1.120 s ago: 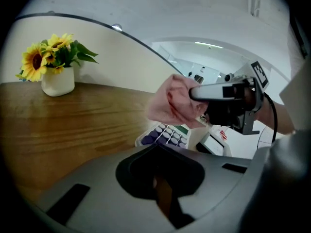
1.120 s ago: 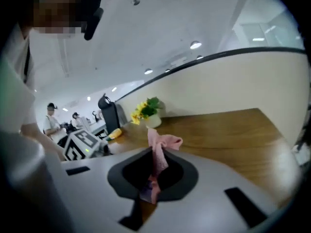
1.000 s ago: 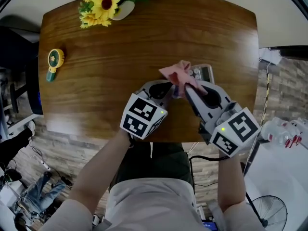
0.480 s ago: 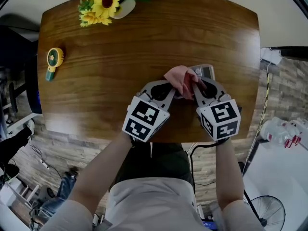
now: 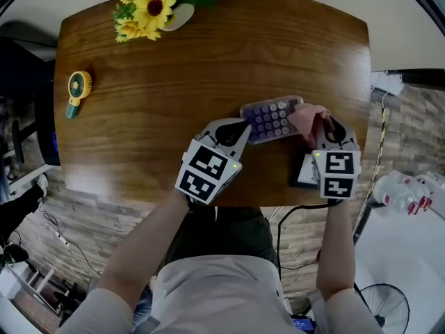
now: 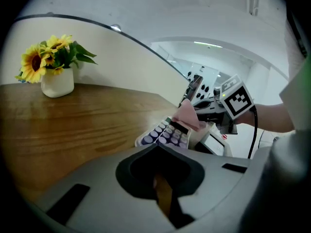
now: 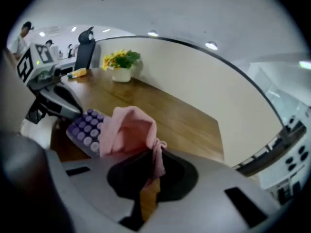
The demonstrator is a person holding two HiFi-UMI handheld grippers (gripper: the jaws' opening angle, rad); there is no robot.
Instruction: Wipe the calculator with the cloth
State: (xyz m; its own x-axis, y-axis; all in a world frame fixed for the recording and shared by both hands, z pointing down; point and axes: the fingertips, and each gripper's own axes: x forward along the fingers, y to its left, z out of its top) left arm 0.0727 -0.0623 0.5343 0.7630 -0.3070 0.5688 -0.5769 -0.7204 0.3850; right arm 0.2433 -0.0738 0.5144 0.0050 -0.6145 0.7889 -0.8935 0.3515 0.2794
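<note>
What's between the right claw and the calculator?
The pink cloth: pinched in the right claw, it drapes over one end of the calculator. The right gripper view shows it best.

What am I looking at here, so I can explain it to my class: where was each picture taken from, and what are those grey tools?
No robot: a person holds a two-jaw gripper in each hand. The head view looks down from their head; each gripper view rides on one gripper. On the wooden table are a calculator with purple keys, a vase of sunflowers and a small yellow fan. The right gripper pinches a pink cloth at one end of the calculator. The left gripper, jaws together, has its tips at the other end.
</note>
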